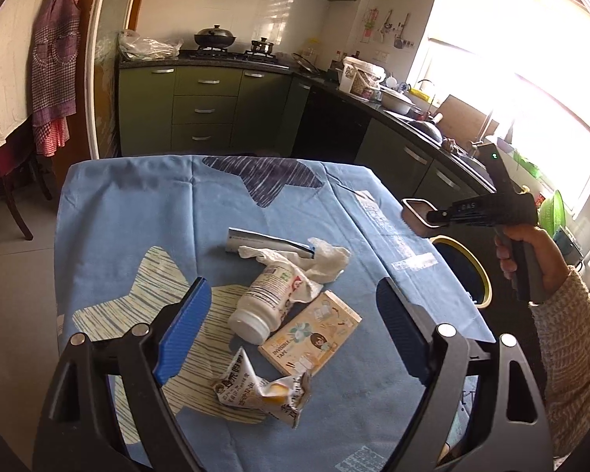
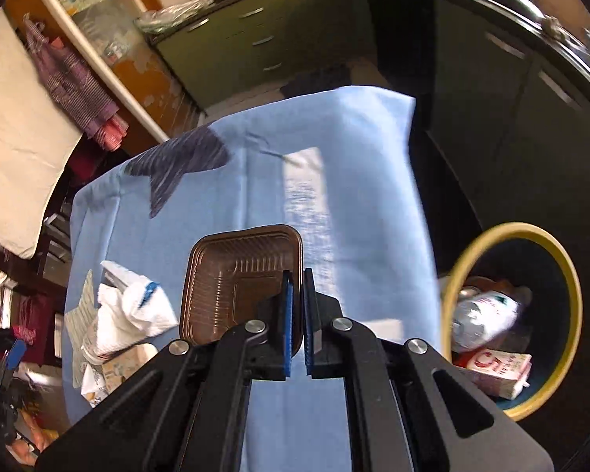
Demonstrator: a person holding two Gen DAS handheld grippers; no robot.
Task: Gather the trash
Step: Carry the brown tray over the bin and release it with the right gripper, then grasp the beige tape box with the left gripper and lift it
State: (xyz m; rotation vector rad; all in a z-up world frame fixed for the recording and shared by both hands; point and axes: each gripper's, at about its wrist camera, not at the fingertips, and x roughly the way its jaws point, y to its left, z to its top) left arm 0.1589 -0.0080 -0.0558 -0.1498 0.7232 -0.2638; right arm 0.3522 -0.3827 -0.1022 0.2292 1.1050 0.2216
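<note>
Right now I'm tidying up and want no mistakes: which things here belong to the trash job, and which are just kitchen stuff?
Job:
brown tray in right claw
bin
white bottle
tissue
tape box
wrapper
flat packet
left claw, open

Just there:
wok
small pot
apron
blue tablecloth

Left gripper (image 1: 291,314) hovers wide open over white bottle (image 1: 264,303), tape box (image 1: 310,332), crumpled wrapper (image 1: 261,391). Right gripper (image 1: 428,218) pinches brown tray (image 1: 417,216) above yellow-rimmed bin (image 1: 466,271).
</note>
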